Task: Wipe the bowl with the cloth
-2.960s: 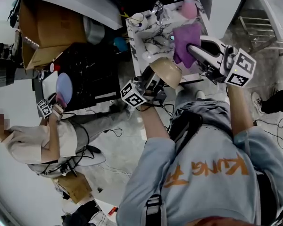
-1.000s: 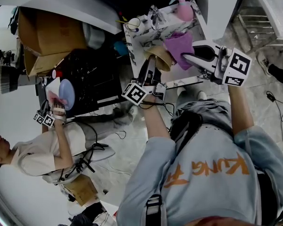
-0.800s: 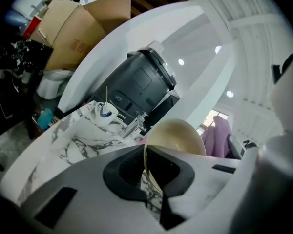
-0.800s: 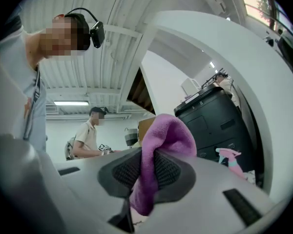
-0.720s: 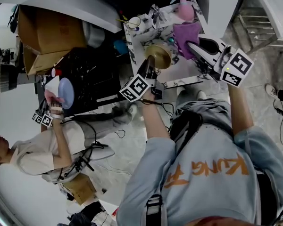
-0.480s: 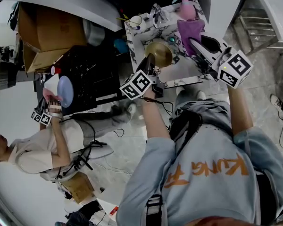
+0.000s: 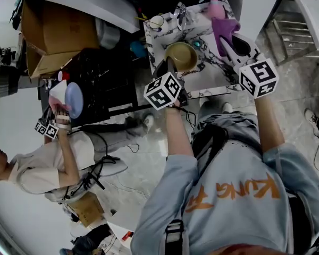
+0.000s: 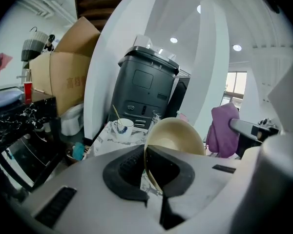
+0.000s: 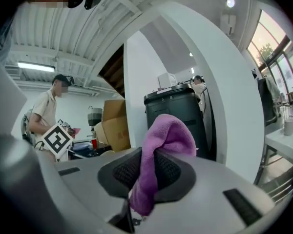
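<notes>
A tan bowl (image 7: 182, 56) hangs over the marble-patterned table (image 7: 204, 78), with its hollow facing up toward the head camera. My left gripper (image 7: 168, 69) is shut on its near rim. In the left gripper view the rim of the bowl (image 8: 178, 136) runs between the pads of my left gripper (image 8: 146, 168). My right gripper (image 7: 228, 42) is shut on a purple cloth (image 7: 224, 28), which is to the right of the bowl and not touching it. In the right gripper view the cloth (image 9: 162, 147) bunches above the jaws of my right gripper (image 9: 147, 173).
A white cup with a spoon (image 7: 156, 21), a metal fixture (image 7: 179, 12) and a pink spray bottle (image 7: 212, 4) stand at the table's far side. A black bin (image 8: 144, 89) and a cardboard box (image 7: 48, 33) are beyond. A person at the left holds a blue plate (image 7: 73, 100).
The bowl has turned from tilted to hollow-up and shifted a little to the right. The cloth, which lay against the bowl a second ago, has drawn away to the right.
</notes>
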Tool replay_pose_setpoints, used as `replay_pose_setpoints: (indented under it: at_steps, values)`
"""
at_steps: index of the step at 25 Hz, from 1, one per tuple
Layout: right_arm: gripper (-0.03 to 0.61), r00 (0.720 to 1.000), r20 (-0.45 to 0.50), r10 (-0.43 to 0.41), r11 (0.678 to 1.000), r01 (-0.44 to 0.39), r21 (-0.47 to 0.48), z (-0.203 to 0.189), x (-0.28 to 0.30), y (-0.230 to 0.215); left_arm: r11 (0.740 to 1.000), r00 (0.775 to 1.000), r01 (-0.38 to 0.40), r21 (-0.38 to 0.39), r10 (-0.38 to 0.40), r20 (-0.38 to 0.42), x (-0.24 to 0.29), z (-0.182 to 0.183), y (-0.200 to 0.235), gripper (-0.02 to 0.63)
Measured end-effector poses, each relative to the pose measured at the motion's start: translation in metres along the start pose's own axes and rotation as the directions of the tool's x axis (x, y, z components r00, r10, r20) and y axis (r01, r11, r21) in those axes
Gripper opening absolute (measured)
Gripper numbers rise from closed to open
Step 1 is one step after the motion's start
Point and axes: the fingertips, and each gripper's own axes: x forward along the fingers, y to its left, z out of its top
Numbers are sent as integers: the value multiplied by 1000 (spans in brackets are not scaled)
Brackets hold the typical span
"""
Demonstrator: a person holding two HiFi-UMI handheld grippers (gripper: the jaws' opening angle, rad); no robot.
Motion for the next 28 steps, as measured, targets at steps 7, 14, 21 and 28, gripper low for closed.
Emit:
replay_pose_setpoints:
  at_steps: [7,14,21,28]
  values:
    - [74,994,-43,-96,995,95,-21,-16,11,-12,999,999,-31,36,32,-27,8,-1,0,28]
    - [74,992,-65,-104,994,105,12,-27,25,-11,999,996,-2,33,5,-90,26,-10,9,28]
    - [74,986,-104,-133,990,138,41,-41,36,-16,999,981,52,15,-48,-188,53,-23,10,28]
    - [74,974,-138,-177,981,186,54,-55,47,-30,995,954,98,-2,-94,-283,88,-43,10,28]
